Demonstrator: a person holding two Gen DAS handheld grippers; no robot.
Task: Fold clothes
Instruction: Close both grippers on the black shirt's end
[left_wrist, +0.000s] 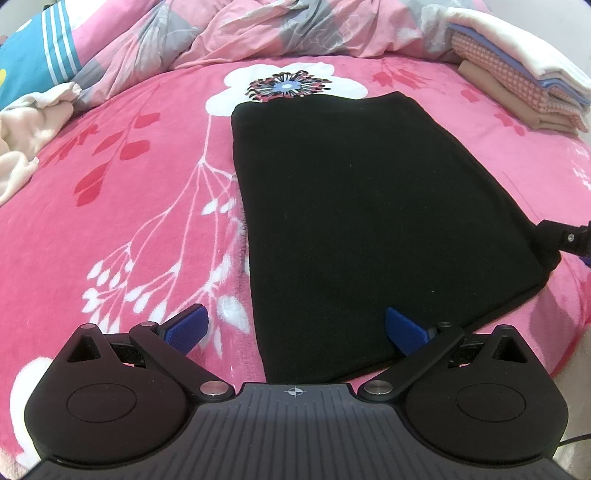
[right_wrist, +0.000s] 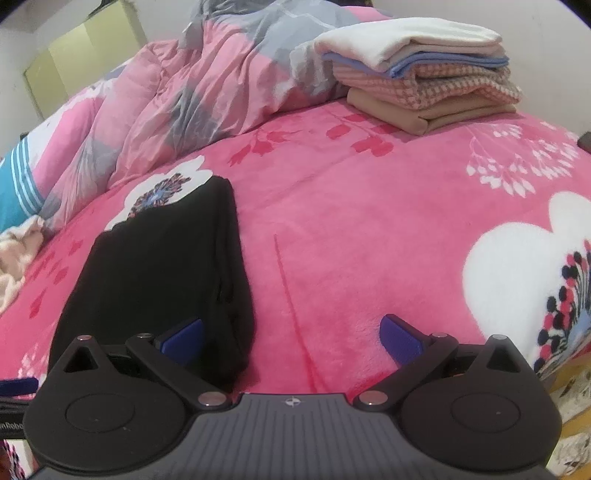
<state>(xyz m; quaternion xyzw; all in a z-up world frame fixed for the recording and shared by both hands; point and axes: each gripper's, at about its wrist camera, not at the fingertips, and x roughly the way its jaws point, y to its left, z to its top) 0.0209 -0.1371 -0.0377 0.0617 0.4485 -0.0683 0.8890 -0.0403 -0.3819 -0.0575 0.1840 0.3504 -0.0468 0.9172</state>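
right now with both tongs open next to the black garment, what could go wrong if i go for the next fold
1. The black garment is already several layers thick; the left tongs may pinch only the top ones, so the fold slips apart.
2. The right tongs sit mostly over the pink blanket and could grab it too.

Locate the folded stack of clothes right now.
The folded stack sits at the far right of the pink blanket, beside the rumpled duvet and beyond the black garment; upper right in both wrist views.

Bedroom: floral bed blanket (left_wrist: 110, 221), rumpled duvet (right_wrist: 166, 92)
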